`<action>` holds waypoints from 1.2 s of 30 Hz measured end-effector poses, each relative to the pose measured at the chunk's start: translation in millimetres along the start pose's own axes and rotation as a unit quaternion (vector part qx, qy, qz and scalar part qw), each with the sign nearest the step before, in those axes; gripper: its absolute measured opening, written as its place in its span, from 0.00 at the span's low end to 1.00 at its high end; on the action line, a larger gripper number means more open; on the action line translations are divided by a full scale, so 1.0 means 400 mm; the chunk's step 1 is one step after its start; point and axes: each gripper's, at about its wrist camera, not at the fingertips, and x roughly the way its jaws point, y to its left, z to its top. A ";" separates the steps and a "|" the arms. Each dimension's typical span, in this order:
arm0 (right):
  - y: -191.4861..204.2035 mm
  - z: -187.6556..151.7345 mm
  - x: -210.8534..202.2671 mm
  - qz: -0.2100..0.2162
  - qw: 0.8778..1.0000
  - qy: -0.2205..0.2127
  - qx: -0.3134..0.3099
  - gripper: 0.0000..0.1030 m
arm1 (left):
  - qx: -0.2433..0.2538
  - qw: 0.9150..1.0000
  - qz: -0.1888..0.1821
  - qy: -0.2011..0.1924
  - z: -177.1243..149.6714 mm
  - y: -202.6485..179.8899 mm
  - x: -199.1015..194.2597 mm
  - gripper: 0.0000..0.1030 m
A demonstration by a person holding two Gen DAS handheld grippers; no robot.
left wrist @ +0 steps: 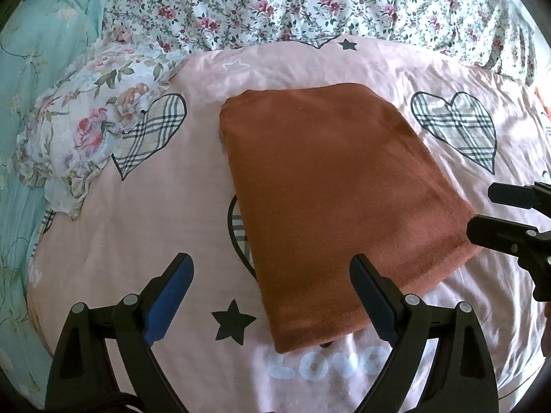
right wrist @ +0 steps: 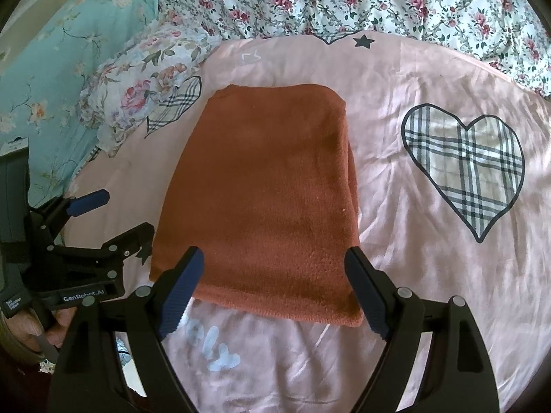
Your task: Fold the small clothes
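A rust-orange cloth lies folded into a flat rectangle on a pink sheet printed with hearts and stars. It also shows in the right wrist view. My left gripper is open and empty, hovering at the cloth's near left corner; in the right wrist view it sits left of the cloth. My right gripper is open and empty over the cloth's near edge; in the left wrist view it is at the cloth's right corner.
A crumpled floral garment lies left of the cloth on the pink sheet. A floral quilt is bunched along the far side. A teal floral sheet covers the left.
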 end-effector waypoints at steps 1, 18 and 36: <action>0.000 -0.001 -0.001 0.000 1.000 0.000 0.000 0.82 | 0.000 1.000 -0.001 0.000 0.000 0.000 -0.001 0.90; 0.010 -0.023 0.015 0.003 1.000 0.003 0.004 0.82 | -0.014 1.000 -0.020 0.008 -0.012 0.015 0.029 0.90; 0.010 0.013 0.059 0.010 1.000 -0.007 0.004 0.82 | -0.018 0.999 -0.035 0.004 0.009 0.023 0.036 0.91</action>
